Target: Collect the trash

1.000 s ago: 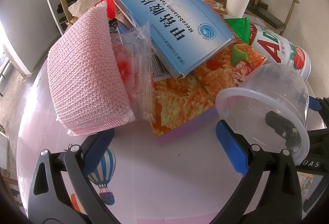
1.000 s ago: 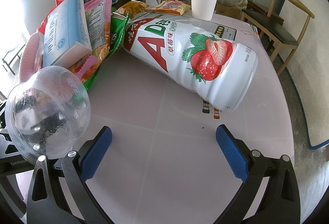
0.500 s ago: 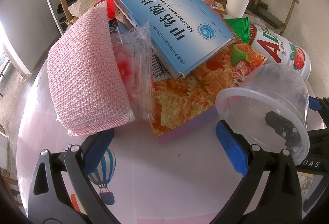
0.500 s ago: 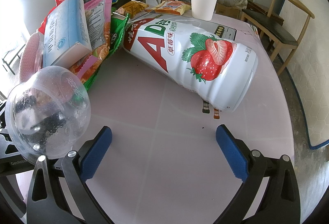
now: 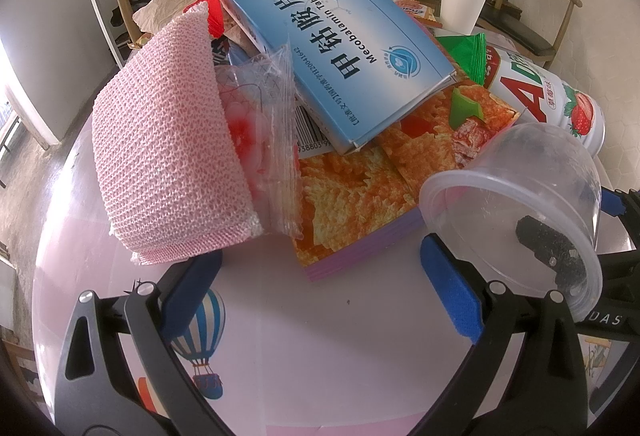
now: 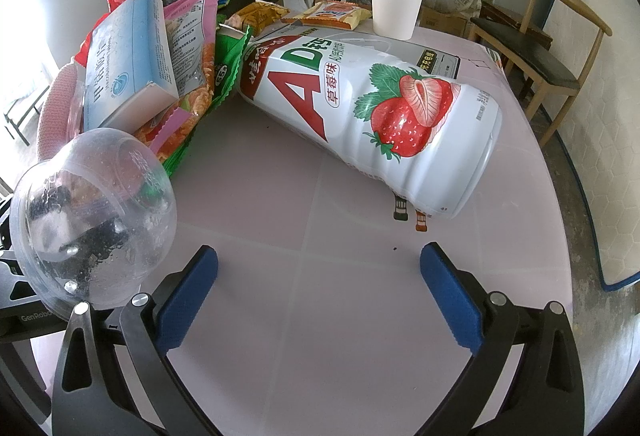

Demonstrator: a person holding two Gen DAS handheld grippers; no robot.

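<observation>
Comparing with a second ago, nothing has moved: both the left gripper (image 5: 320,276) and right gripper (image 6: 318,276) hover wide open and empty beside the clear plastic cup (image 5: 516,211), so collecting has not begun.

Both cameras sit low over the pale pink round table (image 6: 360,316), each looking forward between its own blue-padded fingers. The left wrist view faces, close up, the blue rectangular cardboard tablet box (image 5: 332,51). The right wrist view looks from right of that box (image 6: 128,67), toward the white paper cup (image 6: 396,3) behind it. Both views share the box, the cup (image 5: 460,3) and the clear plastic dome lid (image 5: 520,203) (image 6: 92,215).
</observation>
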